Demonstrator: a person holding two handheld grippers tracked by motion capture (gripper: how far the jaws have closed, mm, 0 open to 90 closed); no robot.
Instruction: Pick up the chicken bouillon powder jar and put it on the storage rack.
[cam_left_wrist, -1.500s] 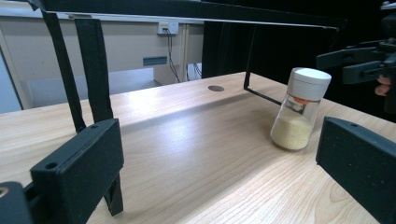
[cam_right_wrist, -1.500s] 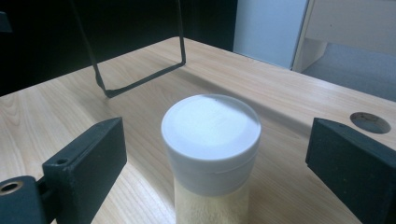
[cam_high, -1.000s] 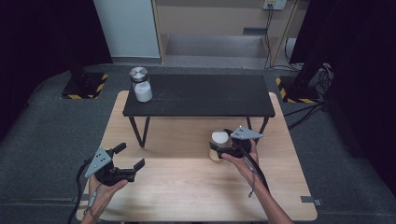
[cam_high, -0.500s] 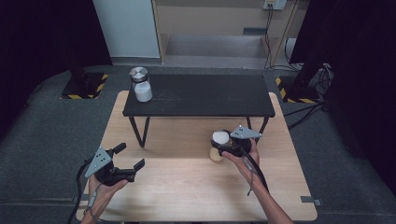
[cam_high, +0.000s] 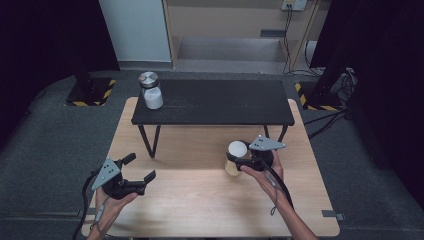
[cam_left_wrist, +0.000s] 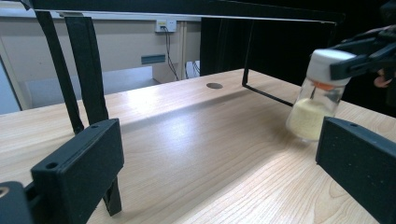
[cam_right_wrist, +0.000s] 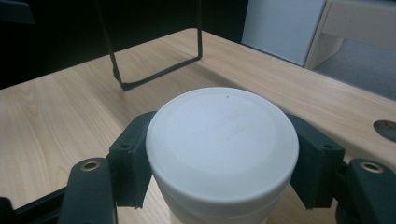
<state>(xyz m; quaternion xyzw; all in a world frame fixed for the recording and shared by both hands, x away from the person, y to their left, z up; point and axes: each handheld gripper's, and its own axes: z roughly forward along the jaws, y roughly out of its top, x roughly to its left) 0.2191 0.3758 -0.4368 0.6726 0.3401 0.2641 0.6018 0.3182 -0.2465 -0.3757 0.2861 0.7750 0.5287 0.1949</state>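
At about 7 o'clock on the wooden worktop (cam_high: 200, 200) the left gripper (cam_high: 137, 172) hovers with its jaws spread wide and nothing between them, aimed across the boards toward the other hand. Further round, at about 11 o'clock, a second jar (cam_high: 151, 91) with a metal-looking lid stands on the left end of the low black bench (cam_high: 215, 102), which straddles the far half of the worktop on thin black legs. At roughly 4 o'clock sits the jar (cam_high: 235, 159) — a small clear one with a broad white cap (cam_right_wrist: 222, 140) and a pale yellow powder filling its lower part — and the right gripper (cam_high: 239, 157) is clenched on that cap, one jaw pressed to each side. The jar leans a little and seems barely off the wood, though contact is hard to judge. It looks light and rigid; the body is likely glass or hard plastic, smooth and apt to slip, so the ribless cap rim or the neck below it is probably the surest hold. The surface is flat, bare grained wood with a round hole (cam_left_wrist: 214, 85) in it; around it lie grey carpet, dark curtains and a pale back wall with cables.
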